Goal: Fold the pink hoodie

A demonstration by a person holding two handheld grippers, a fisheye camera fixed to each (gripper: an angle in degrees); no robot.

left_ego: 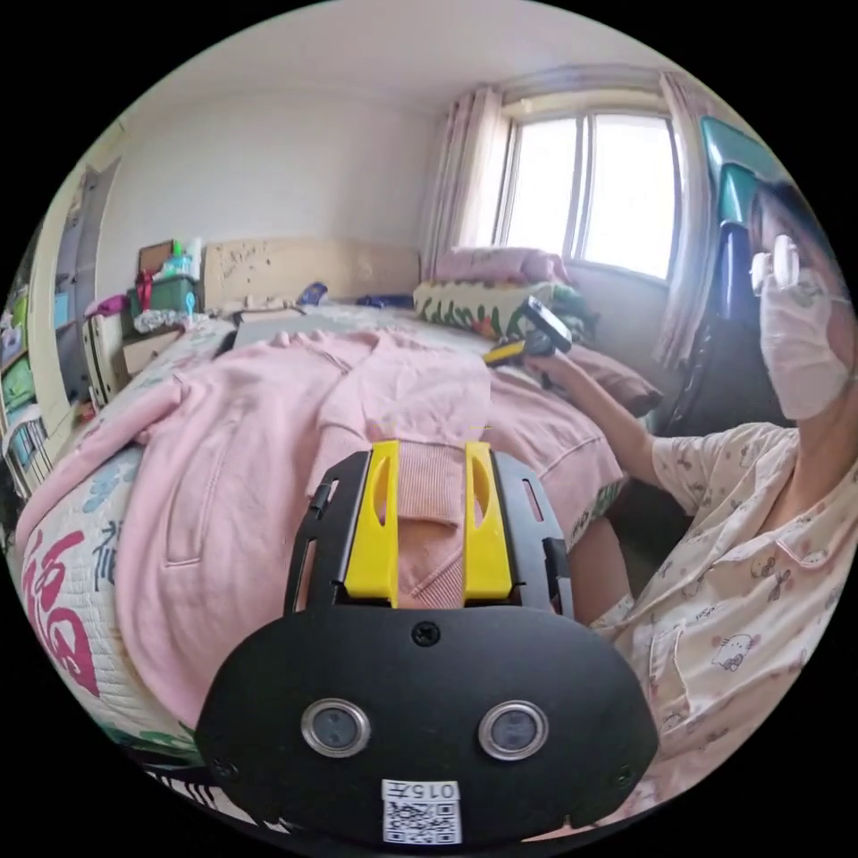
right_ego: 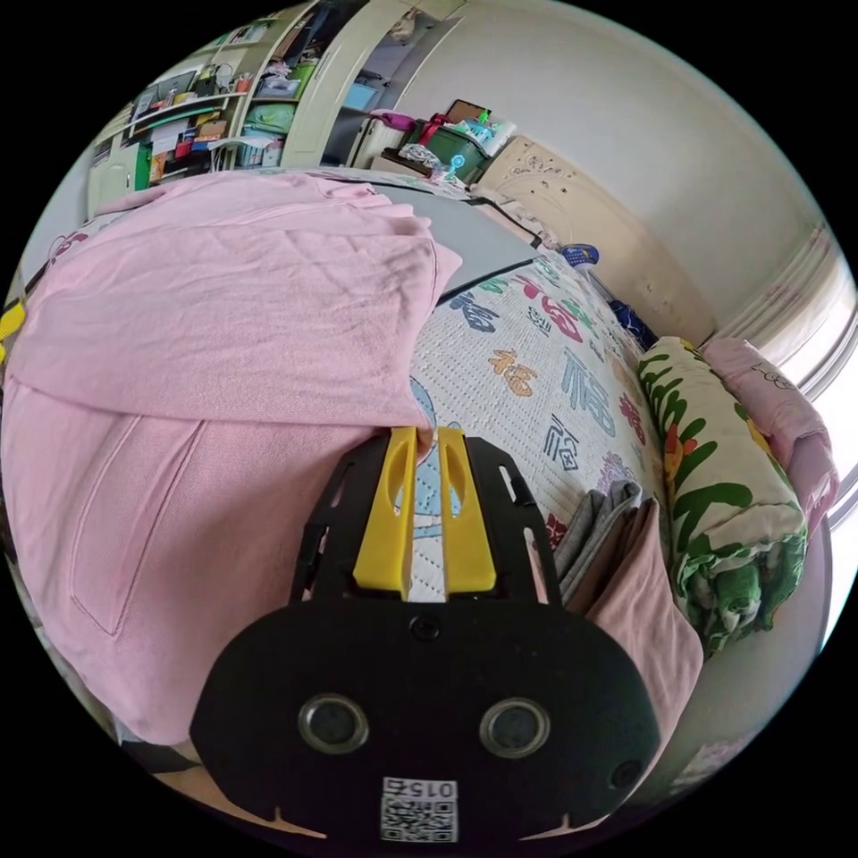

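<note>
The likeliest failure here was the ribbed cuff (left_ego: 429, 527) slipping out of the left gripper (left_ego: 431, 465). The cuff sat between the two yellow jaws, which looked pressed against its sides, but the band was thick and springy, so a quick pull across the body could drag it free or leave the sleeve bunched rather than flat. A second risk lay at the right gripper (right_ego: 427, 447): its jaws stood a little apart with the quilt showing through the gap, and only the left jaw touched the folded edge of the pink hoodie (right_ego: 206, 357). If it closed from there it could pinch one layer, or catch the printed quilt (right_ego: 554, 357) along with the cloth.

The hoodie lay spread across the quilt, front pocket up, with its near hem hanging over the quilt's near edge. In the left gripper view it stretched away from the jaws toward the floral pillow (left_ego: 474, 308), and the other gripper (left_ego: 527, 340) was held up in the person's hand just in front of that pillow. In the right gripper view the hoodie lay just beside the jaws, opposite the pillow side, with one panel folded across its upper body.
</note>
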